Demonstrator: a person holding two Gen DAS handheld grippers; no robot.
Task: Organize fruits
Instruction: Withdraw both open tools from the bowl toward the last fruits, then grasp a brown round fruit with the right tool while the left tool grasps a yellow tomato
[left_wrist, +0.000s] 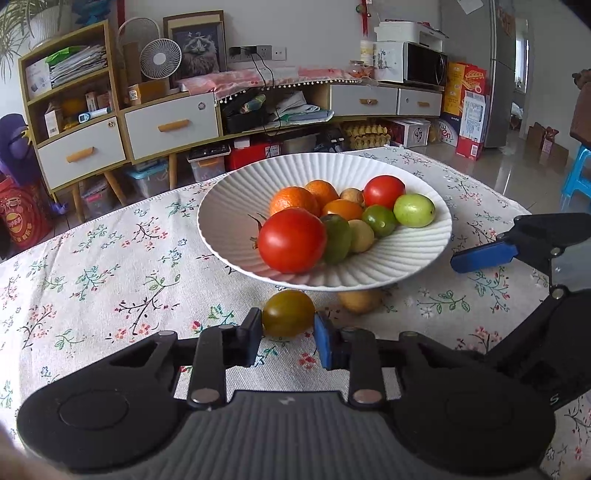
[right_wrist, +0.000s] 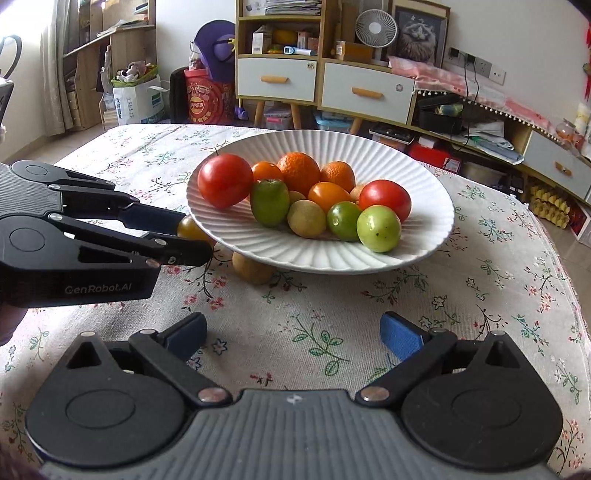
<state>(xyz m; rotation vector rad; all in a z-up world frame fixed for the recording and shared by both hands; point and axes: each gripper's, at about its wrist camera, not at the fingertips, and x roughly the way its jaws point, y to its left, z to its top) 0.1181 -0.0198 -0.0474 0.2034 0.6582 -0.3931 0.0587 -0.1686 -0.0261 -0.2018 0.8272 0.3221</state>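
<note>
A white ribbed plate (left_wrist: 229, 192) (right_wrist: 424, 177) on the flowered cloth holds red tomatoes (left_wrist: 291, 240), oranges (left_wrist: 293, 199) and several green and yellowish fruits. My left gripper (left_wrist: 288, 325) (right_wrist: 194, 236) is low over the cloth just in front of the plate. Its pads press both sides of an olive-green tomato (left_wrist: 288, 310) (right_wrist: 187, 227) that rests there. A yellow-brown fruit (left_wrist: 360, 301) (right_wrist: 255, 271) lies on the cloth, half under the plate's rim. My right gripper (right_wrist: 291, 332) hovers open over bare cloth, nothing between its fingers; one blue finger (left_wrist: 484, 256) shows right of the plate.
The table's far edge runs just behind the plate. Beyond it stand a low cabinet with drawers (left_wrist: 173, 125), a shelf unit (left_wrist: 70, 92), a fan (left_wrist: 160, 59), a microwave (left_wrist: 424, 66) and boxes on the floor. A blue stool (left_wrist: 576, 173) is at the right.
</note>
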